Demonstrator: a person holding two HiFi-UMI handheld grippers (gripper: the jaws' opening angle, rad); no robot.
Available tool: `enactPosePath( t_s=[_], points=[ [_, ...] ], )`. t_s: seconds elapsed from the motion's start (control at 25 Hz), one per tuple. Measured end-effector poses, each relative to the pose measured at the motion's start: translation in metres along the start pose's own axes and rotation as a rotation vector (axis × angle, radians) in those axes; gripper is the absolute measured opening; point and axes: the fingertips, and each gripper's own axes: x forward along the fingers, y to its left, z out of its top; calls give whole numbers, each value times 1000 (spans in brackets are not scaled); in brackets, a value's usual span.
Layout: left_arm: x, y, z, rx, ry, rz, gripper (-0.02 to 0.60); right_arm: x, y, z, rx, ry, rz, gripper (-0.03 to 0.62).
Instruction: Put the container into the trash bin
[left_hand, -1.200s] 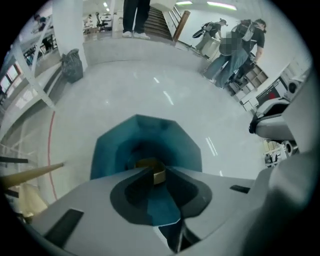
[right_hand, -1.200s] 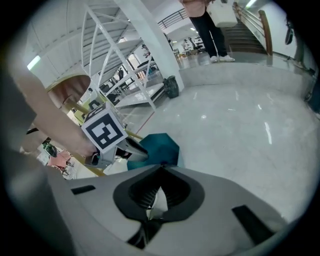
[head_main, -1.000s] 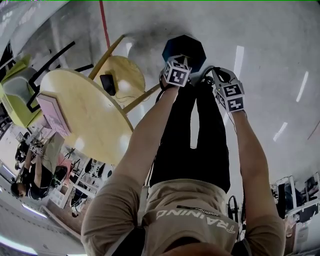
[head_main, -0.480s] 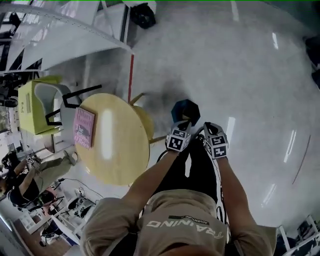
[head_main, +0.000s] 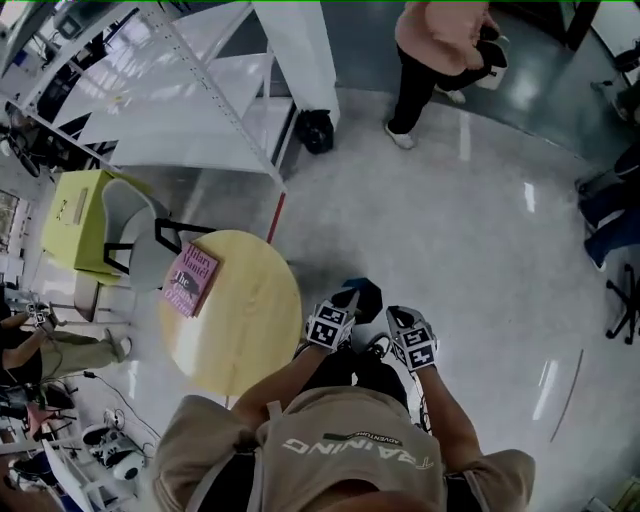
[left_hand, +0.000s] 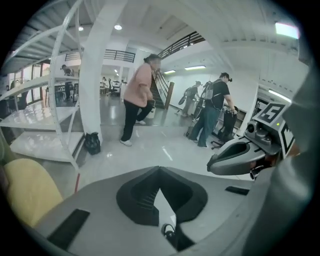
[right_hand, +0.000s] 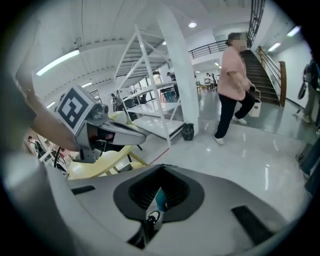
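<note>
A dark blue trash bin (head_main: 364, 297) stands on the pale floor just ahead of the person's feet in the head view. My left gripper (head_main: 343, 308) and right gripper (head_main: 394, 322) are held side by side right above the bin's near rim. In the left gripper view the jaws (left_hand: 159, 172) meet at their tips with nothing between them, and the right gripper (left_hand: 250, 150) shows beside it. The right gripper view shows its jaws (right_hand: 161, 170) closed the same way, a sliver of blue behind the gap, and the left gripper (right_hand: 100, 127) alongside. No container is visible in any view.
A round yellow table (head_main: 245, 330) with a pink book (head_main: 190, 277) stands to the left of the bin. Behind it are a yellow-green chair (head_main: 80, 215) and white shelving (head_main: 200, 90) with a black bag (head_main: 316, 131) at a post. A person in a pink top (head_main: 440, 45) walks farther off.
The head view has tilted up and pulled away, so the bin, table and grippers look smaller and lower. Shelving and a walking person have come into view. Both grippers stay together over the bin.
</note>
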Motion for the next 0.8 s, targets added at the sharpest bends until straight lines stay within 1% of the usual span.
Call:
enactPosePath(
  t_s=[0.12, 0.2, 0.4, 0.52, 0.6, 0.68, 0.8],
  points=[
    [-24, 8, 18, 7, -63, 24, 11, -22, 13, 33, -16, -70, -17, -3],
    [-41, 10, 32, -1, -103, 33, 11, -37, 21, 55, -12, -129, -31, -3],
    [-79, 10, 66, -14, -200, 25, 11, -68, 34, 97, -14, -249, -58, -3],
    [-99, 13, 89, -3, -262, 25, 11, -80, 39, 114, -42, -292, -67, -3],
    [-109, 13, 104, 20, -298, 25, 11, -87, 40, 126, -57, -316, -73, -3],
    [-116, 14, 113, 44, -320, 27, 11, -92, 42, 133, -62, -336, -77, -3],
    [-120, 16, 108, 46, -318, 27, 11, -96, 48, 136, -56, -365, -69, -5]
  ],
)
